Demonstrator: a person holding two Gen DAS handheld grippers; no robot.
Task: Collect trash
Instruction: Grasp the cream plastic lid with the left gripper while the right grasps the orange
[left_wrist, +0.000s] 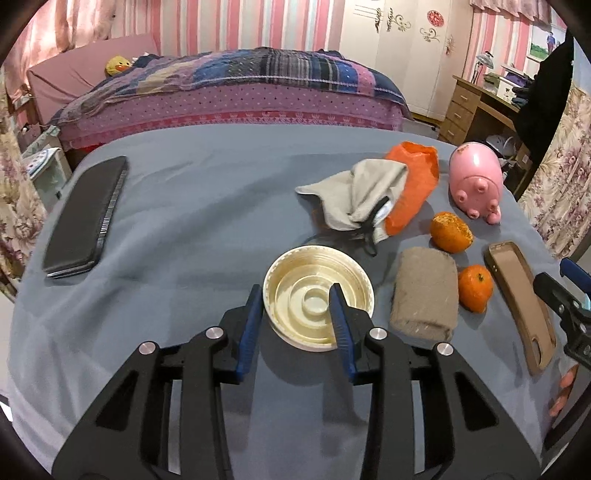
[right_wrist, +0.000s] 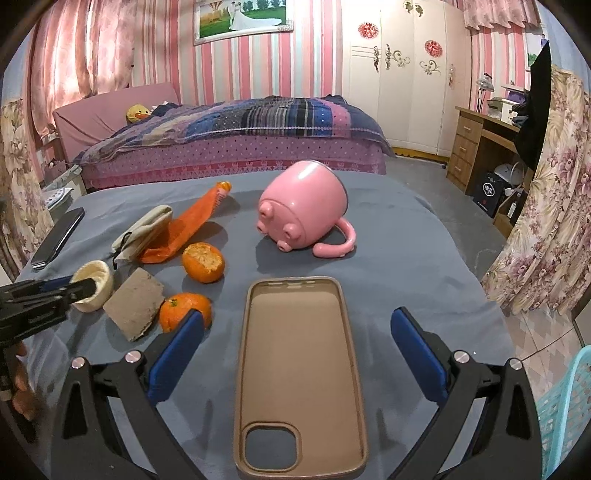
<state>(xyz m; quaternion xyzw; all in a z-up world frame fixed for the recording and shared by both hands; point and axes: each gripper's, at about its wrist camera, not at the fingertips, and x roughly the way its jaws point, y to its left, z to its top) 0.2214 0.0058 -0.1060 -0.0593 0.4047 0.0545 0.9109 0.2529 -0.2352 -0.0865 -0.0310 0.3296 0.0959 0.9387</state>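
Note:
A cream round lid lies upside down on the grey cloth table. My left gripper is open, one finger outside the lid's left rim and one over its inside. A half-peeled orange, a whole orange, a brown paper wad and an orange bag under a beige cloth lie to the right. My right gripper is open, its fingers on either side of a tan phone case. The lid also shows in the right wrist view.
A pink pig mug lies on its side at the far middle. A black phone lies at the table's left. A turquoise basket stands off the right edge. A bed stands beyond the table.

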